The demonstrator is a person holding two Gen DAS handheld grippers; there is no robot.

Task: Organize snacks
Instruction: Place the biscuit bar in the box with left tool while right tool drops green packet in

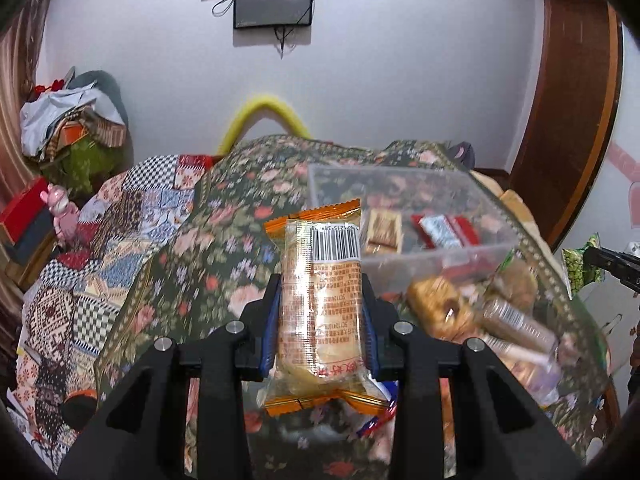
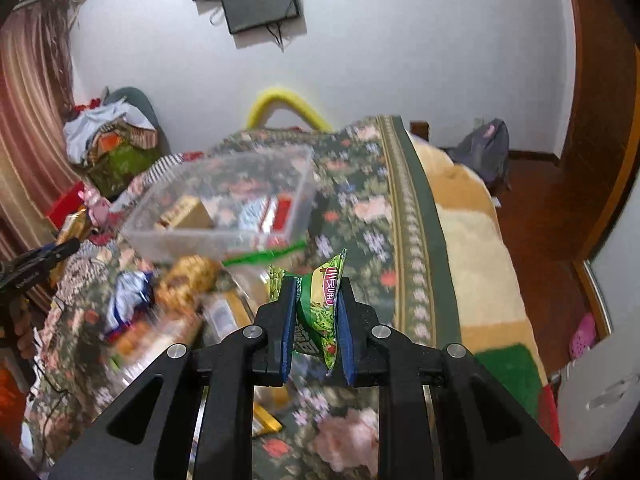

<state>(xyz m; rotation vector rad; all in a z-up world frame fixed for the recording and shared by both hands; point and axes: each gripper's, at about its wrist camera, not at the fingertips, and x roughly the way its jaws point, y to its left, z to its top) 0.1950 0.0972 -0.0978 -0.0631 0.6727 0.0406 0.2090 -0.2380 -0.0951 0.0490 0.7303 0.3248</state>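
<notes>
Left wrist view: my left gripper (image 1: 322,312) pinches an orange-edged snack packet (image 1: 320,300) upright, lifted above the floral cloth (image 1: 208,264); beyond it sits the clear bin (image 1: 440,256), holding a few packets

Right wrist view: my right gripper (image 2: 316,316) clamps a green snack bag (image 2: 320,304), with the bin up-left

Orange-ended cake packet (image 1: 320,304) upright, barcode facing camera, pinched in left gripper (image 1: 321,320), green pea snack bag (image 2: 320,308) crumpled, squeezed in right gripper (image 2: 317,320), clear plastic bin (image 1: 448,258) on floral bedspread holding a few wrapped snacks, loose snack pile (image 1: 480,312) just beside bin
</notes>
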